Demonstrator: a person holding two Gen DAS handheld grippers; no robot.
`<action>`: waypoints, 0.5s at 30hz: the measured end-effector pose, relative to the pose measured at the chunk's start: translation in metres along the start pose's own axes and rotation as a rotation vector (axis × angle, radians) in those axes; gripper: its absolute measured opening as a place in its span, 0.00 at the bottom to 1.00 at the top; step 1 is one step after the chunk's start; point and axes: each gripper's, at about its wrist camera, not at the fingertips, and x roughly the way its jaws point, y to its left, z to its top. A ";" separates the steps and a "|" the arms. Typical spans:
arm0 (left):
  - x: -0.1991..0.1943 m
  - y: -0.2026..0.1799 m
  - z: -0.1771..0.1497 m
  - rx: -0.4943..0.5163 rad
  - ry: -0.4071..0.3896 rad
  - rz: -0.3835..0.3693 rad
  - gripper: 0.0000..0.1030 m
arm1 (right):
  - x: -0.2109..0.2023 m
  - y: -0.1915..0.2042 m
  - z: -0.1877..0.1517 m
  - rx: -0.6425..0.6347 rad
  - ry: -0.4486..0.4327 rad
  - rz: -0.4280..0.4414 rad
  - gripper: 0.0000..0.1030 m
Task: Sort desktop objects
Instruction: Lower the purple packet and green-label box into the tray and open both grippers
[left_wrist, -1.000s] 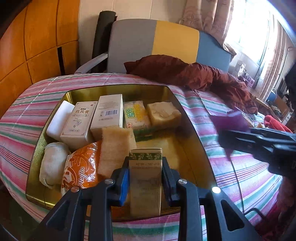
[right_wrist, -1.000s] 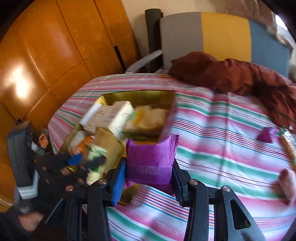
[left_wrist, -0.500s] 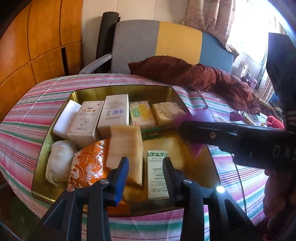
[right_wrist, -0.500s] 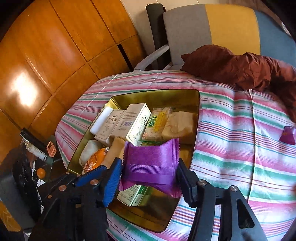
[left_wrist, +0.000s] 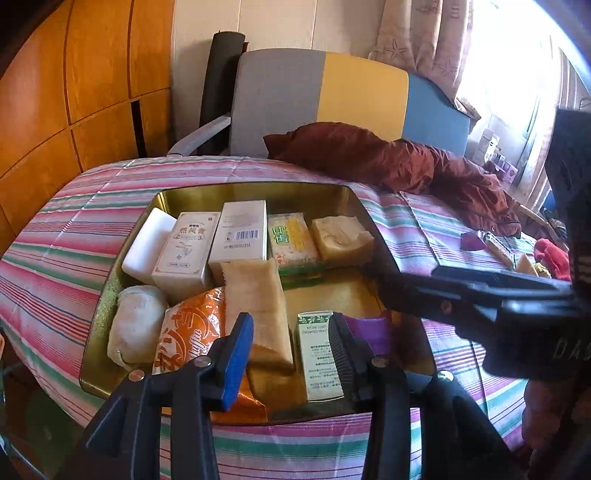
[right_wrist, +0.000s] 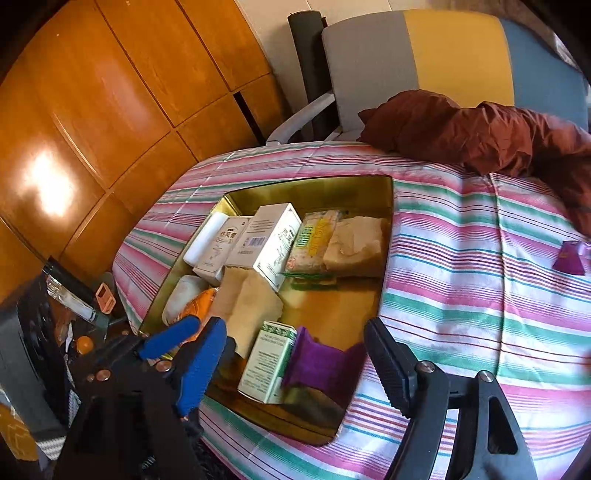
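A: Striped desk (right_wrist: 461, 295), gold tray (right_wrist: 306, 190) at centre.
B: Jaws?
A: Left gripper (left_wrist: 291, 343) has just been opening, jaws clear of the green box (left_wrist: 319, 360) in the tray at 6 o'clock. Right gripper (right_wrist: 295, 354) also opening, wide; purple packet (right_wrist: 321, 363) lies loose between, beside that box.

A desk (left_wrist: 74, 236) under a pink, green and white striped cloth is carrying a gold tray (left_wrist: 255, 192) near its left edge, a maroon jacket (left_wrist: 388, 158) along its far edge, and 1 purple packet (right_wrist: 569, 256) lying towards its right edge.
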 end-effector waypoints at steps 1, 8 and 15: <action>-0.002 -0.001 0.001 0.001 -0.005 0.000 0.41 | -0.003 -0.001 -0.002 -0.001 -0.004 -0.010 0.75; -0.015 -0.008 0.011 0.016 -0.036 -0.011 0.42 | -0.021 -0.020 -0.012 0.026 -0.018 -0.045 0.77; -0.016 -0.022 0.019 0.044 -0.042 -0.037 0.42 | -0.041 -0.056 -0.023 0.098 -0.013 -0.105 0.77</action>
